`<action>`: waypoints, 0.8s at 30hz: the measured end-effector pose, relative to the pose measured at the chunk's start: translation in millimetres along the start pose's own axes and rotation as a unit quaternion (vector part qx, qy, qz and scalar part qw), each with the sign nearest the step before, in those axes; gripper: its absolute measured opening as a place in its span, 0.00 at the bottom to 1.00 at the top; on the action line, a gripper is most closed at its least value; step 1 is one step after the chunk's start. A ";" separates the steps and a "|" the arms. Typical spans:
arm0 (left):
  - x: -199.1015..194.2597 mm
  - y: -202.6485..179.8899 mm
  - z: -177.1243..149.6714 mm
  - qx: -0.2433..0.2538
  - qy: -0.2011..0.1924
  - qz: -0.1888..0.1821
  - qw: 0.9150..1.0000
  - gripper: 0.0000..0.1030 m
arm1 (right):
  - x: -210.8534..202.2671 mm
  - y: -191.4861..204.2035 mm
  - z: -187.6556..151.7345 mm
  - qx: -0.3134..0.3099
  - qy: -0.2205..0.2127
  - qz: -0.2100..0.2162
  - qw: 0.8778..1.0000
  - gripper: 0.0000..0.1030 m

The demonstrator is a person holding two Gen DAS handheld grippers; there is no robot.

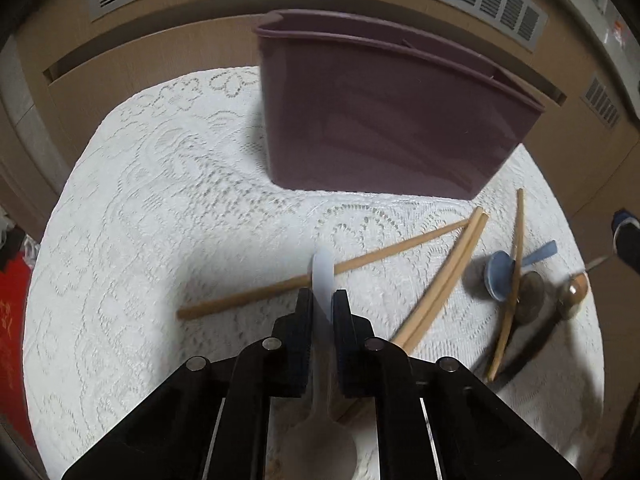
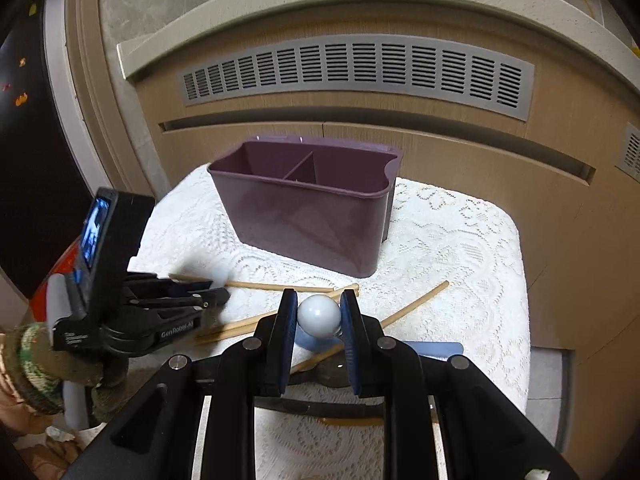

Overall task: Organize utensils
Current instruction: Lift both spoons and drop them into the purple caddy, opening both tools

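Note:
A purple two-compartment utensil holder [image 1: 384, 120] [image 2: 304, 212] stands at the back of a lace-covered table [image 1: 132, 208] [image 2: 452, 248]. My left gripper [image 1: 323, 304] is shut on a translucent white spoon [image 1: 322, 276], handle forward, bowl back toward the camera, held above the cloth. It shows at the left of the right wrist view [image 2: 208, 296]. My right gripper [image 2: 319, 312] is shut on a pale round-ended spoon [image 2: 319, 315]. Several wooden chopsticks [image 1: 320, 276] [image 2: 412, 304] lie scattered on the cloth.
A blue spoon [image 1: 500, 274] [image 2: 436, 349], a dark spoon [image 1: 530, 296] and a metallic brown spoon [image 1: 572, 290] lie at the right among the chopsticks. A wooden cabinet with a grey vent [image 2: 356, 68] stands behind the table. The table edges fall away on the left and right.

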State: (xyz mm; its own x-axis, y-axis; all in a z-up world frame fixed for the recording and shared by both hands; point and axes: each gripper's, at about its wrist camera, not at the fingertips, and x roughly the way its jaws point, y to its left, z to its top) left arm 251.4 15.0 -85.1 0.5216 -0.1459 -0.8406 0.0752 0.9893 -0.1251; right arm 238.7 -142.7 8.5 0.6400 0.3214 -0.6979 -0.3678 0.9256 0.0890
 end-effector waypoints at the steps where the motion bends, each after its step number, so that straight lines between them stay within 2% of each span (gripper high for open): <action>1: -7.2 1.4 -3.7 0.003 -0.009 -0.004 1.000 0.10 | -3.5 0.2 1.5 0.004 -0.001 0.004 1.000 0.20; 10: -87.0 -7.4 -23.5 0.029 -0.111 -0.030 0.993 0.10 | -43.3 8.3 3.9 0.036 -0.003 0.047 0.998 0.20; 14: -129.8 -15.8 -11.6 0.036 -0.163 -0.057 0.984 0.10 | -65.0 11.4 10.4 0.050 -0.015 0.056 0.997 0.20; 17: -173.3 -23.8 6.3 0.045 -0.212 -0.081 0.973 0.10 | -89.7 19.0 25.2 0.047 -0.042 0.067 0.996 0.20; 19: -204.6 -27.6 24.3 0.049 -0.254 -0.089 0.962 0.10 | -110.7 26.8 41.8 0.036 -0.070 0.067 0.995 0.20; 21: -239.7 -31.0 48.3 0.052 -0.311 -0.089 0.945 0.10 | -131.6 34.0 62.4 0.026 -0.103 0.069 0.992 0.20; 22: -249.0 -32.7 56.2 0.054 -0.327 -0.088 0.939 0.10 | -143.4 37.2 76.0 0.020 -0.121 0.071 0.990 0.20; 24: -273.0 -34.4 79.3 0.057 -0.371 -0.091 0.923 0.10 | -160.6 39.9 99.7 0.015 -0.151 0.074 0.986 0.20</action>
State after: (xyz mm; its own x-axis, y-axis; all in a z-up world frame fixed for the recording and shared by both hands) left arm 173.9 21.0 190.5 0.9265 -0.3093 -0.2145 0.2849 0.9487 -0.1374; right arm 188.5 -137.5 195.0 0.7542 0.4936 -0.4331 -0.4549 0.8683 0.1976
